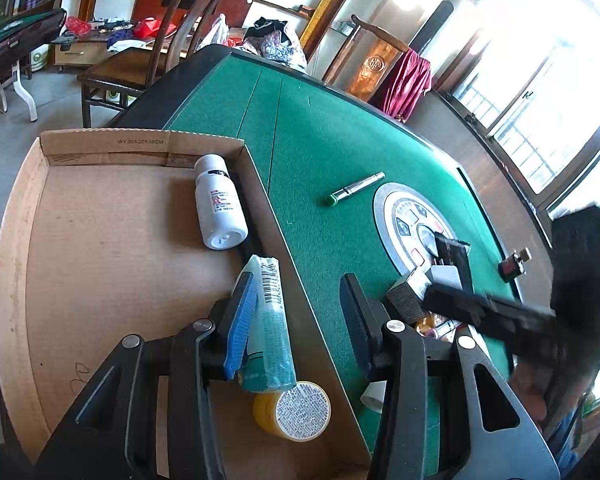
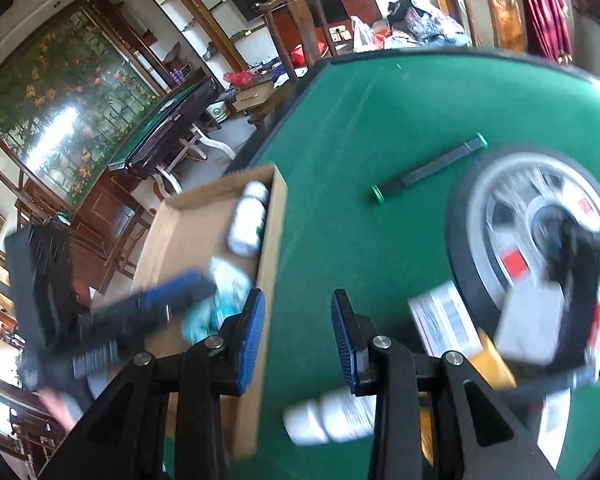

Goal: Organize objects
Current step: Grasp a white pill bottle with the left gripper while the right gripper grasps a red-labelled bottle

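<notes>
My left gripper [image 1: 296,320] hangs over the near right corner of the cardboard box [image 1: 100,248], jaws partly apart and pressing on nothing; the teal tube [image 1: 270,320] lies just beside the blue pad of the left finger [image 1: 240,328], leaning along the box's right wall, and I cannot tell whether pad and tube touch; a white bottle [image 1: 220,204] lies on its side further up that same wall, and a yellow jar [image 1: 296,410] with a printed label sits in the box at the tube's near end; out on the green counter [image 1: 320,140] a slim silver pen with a green cap [image 1: 356,190] rests alone, well apart from the box; beyond it, on the round centre panel [image 1: 392,216], small boxes and a dark packet are piled, and a small black item [image 1: 514,266] lies near the edge; my right gripper [image 2: 298,328], blurred here, is narrowly open and empty over bare felt just beside the box's wall; another white bottle [image 2: 328,420] lies on the counter below it.
</notes>
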